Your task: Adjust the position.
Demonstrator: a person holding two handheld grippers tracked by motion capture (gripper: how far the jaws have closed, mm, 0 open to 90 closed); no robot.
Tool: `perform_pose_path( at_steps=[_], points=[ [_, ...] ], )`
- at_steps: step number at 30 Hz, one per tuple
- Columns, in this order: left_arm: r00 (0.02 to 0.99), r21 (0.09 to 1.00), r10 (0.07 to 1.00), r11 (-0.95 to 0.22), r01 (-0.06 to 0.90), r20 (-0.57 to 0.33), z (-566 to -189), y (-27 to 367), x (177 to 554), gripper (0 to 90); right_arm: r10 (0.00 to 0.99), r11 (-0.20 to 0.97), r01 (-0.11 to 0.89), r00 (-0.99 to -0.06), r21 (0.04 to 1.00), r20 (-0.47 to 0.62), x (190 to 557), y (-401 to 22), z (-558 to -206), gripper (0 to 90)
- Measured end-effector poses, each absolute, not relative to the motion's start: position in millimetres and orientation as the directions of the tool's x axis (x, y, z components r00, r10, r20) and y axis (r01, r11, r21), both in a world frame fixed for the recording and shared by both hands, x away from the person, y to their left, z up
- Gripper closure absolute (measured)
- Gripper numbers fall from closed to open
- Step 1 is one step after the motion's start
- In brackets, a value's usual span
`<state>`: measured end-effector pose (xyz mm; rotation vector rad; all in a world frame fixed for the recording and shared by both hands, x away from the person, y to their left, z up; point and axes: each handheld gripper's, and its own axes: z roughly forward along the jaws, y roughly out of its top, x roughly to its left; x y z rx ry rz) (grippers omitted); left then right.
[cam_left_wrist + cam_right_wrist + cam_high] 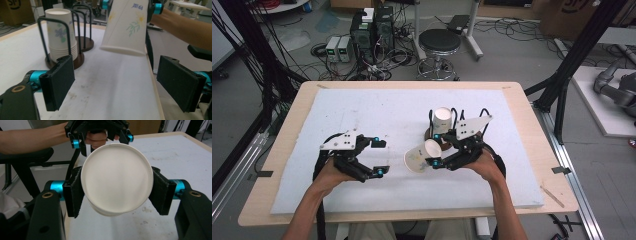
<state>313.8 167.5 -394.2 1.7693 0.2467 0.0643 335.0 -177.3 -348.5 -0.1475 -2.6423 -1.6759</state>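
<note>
the white cup (126,25) in the right claw (116,192) has yellow and green flowers. the cups (61,35) beside it have purple flowers.

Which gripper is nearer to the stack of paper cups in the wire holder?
Right. The right gripper, shut on a single paper cup, is just in front of the stack of paper cups. The left gripper, its jaws open, is farther away to the left.

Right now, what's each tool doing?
Left tool: open, holding nothing.
Right tool: closed on a paper cup, lifted off the table.
</note>
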Motion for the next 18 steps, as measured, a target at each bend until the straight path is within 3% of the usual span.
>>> perform_pose_path(
  at_steps=[18],
  points=[
    [0.993,0.974,0.071,-0.202,0.103,-0.091,-395,116,318,14.7,0.017,0.395,0.052,-0.999,0.917,0.049,335,-161,-350,36.9]
  ],
)
